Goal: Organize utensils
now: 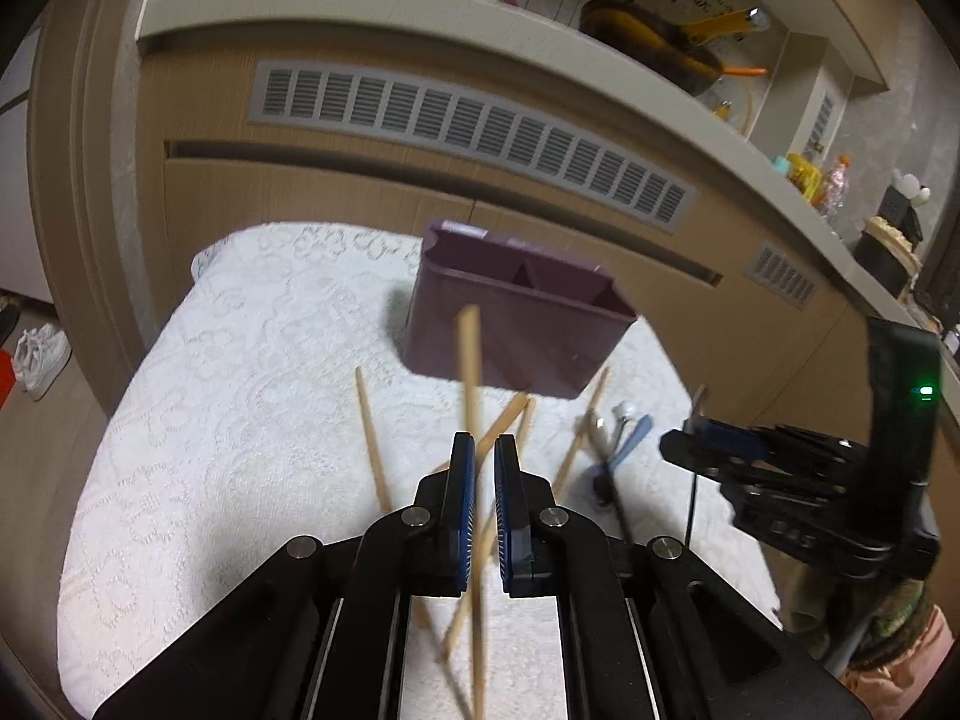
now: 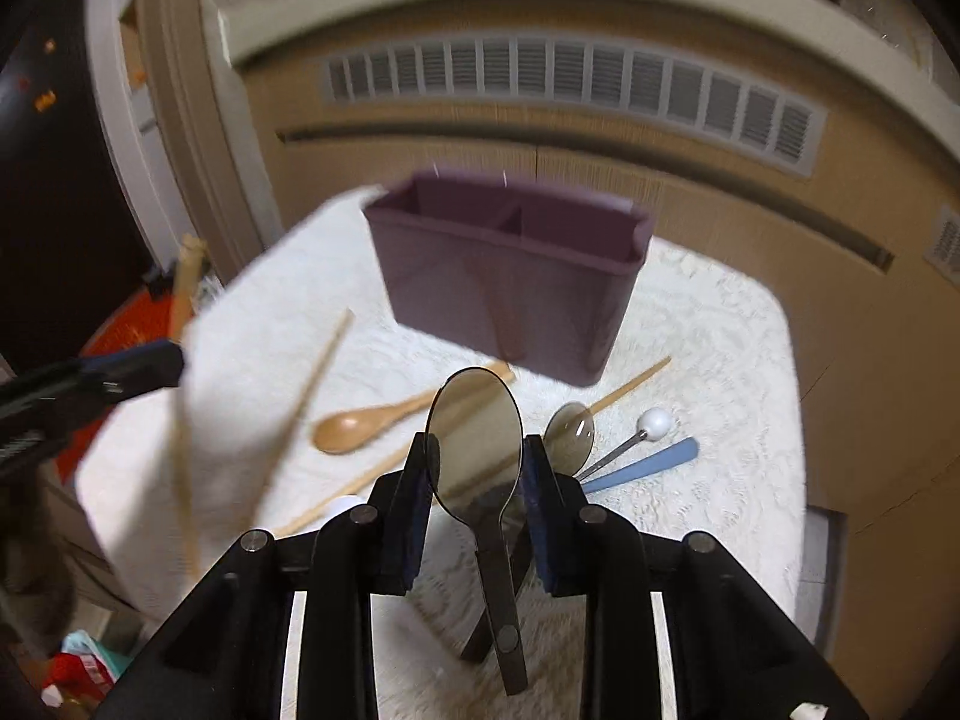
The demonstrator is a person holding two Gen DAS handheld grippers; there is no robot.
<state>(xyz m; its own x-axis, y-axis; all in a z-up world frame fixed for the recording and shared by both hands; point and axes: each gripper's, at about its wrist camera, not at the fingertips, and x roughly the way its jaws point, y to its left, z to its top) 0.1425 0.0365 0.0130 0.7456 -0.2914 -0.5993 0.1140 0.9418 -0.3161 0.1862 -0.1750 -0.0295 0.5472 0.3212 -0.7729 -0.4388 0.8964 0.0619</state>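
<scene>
Nearest the left wrist camera, the left claw (image 1: pixel 485 450) is clamped on a wooden chopstick (image 1: pixel 470 372), which runs up between the blue pads and tilts slightly, its upper end crossing in front of the purple utensil caddy (image 1: pixel 516 312). Its lower end passes down between the black arms of the tool. Nearest the right wrist camera, the right claw (image 2: pixel 477 456) has its pads against the edges of a dark metal spoon (image 2: pixel 474 441); the bowl stands upright between the fingers and the handle hangs down toward the camera.

The caddy stands on the white lace-covered desk (image 1: pixel 240 360), beyond both claws, and an inner divider splits it into compartments. Between the caddy and the claws the loose utensils lie scattered on the cloth: a wooden spoon (image 2: pixel 366 423) left of the held spoon, a second metal spoon (image 2: pixel 570 429) just right of it, a white-tipped metal stick (image 2: pixel 651 425), and a blue handle (image 2: pixel 648 465) beside that. Several more chopsticks lie on the cloth, one of them (image 1: pixel 372 438) left of the left claw and well apart from it. The right view is blurred, so the fine contact at the pads is hard to judge.
</scene>
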